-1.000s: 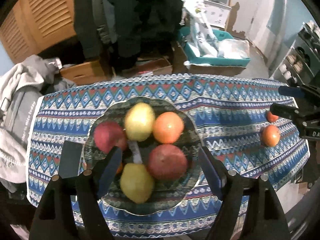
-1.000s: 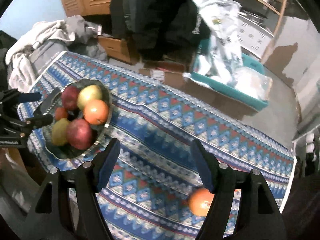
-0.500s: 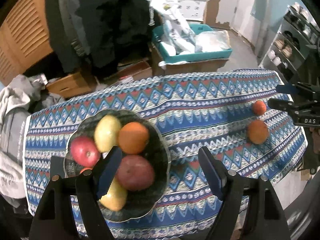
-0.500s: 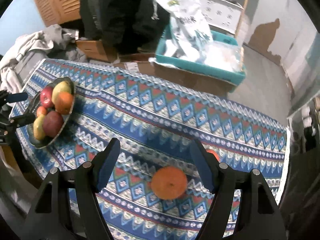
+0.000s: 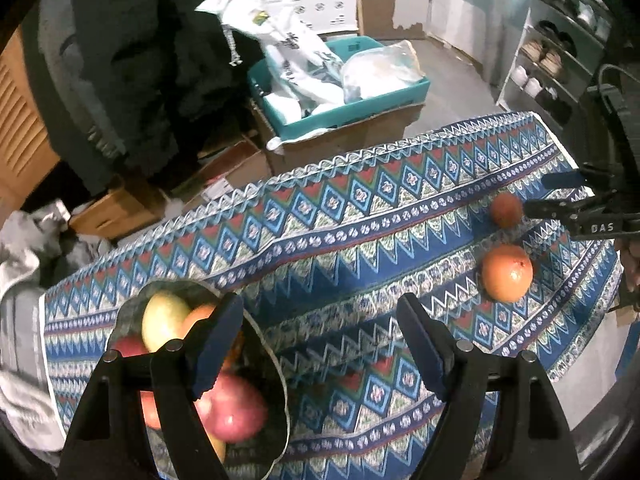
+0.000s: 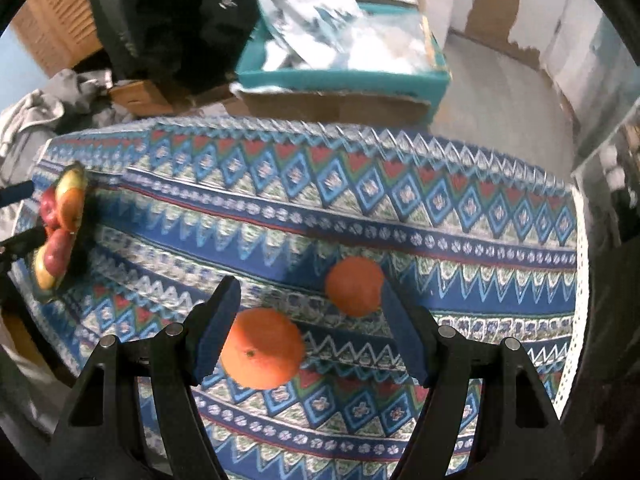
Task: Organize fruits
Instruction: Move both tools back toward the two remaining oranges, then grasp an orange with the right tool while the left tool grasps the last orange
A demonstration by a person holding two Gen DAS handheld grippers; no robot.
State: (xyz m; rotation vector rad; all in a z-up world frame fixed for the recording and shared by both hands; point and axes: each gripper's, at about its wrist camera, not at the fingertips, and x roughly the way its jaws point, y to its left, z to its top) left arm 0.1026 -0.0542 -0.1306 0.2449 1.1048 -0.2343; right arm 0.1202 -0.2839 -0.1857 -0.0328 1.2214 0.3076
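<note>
Fruits sit in two groups on the desk (image 5: 340,240), which I see covered by a blue, red and white patterned cloth (image 6: 360,200). Far left in my right wrist view, a glass bowl (image 6: 60,276) holds red apples (image 6: 56,256) and yellow-green fruit; in my left wrist view that bowl (image 5: 276,380) lies under my left gripper (image 5: 320,344), its left finger above the fruit. My left gripper is spread wide and holds nothing.

Behind the desk I see wooden louvred doors (image 5: 16,120), a heap of grey clothes (image 6: 36,120), dark hanging garments (image 5: 140,60), cardboard boxes, and a teal tray (image 6: 340,76) with white plastic bags. A shelf of shoes (image 5: 552,60) stands at the right.

Toward the right end of the cloth lie two oranges, just beside one another. In my right wrist view the larger orange (image 6: 262,348) lies close to the left finger, inside the gap of my right gripper (image 6: 310,316); its stem dimple faces up toward the camera. The smaller orange (image 6: 354,286) rests next to the right finger's tip. Both are round, so I can name no long axis. My right gripper is wide apart and grips nothing; in my left wrist view its fingers (image 5: 560,210) reach in from the right, near the smaller orange (image 5: 506,210), with the larger orange (image 5: 507,273) nearer the desk's front edge.
</note>
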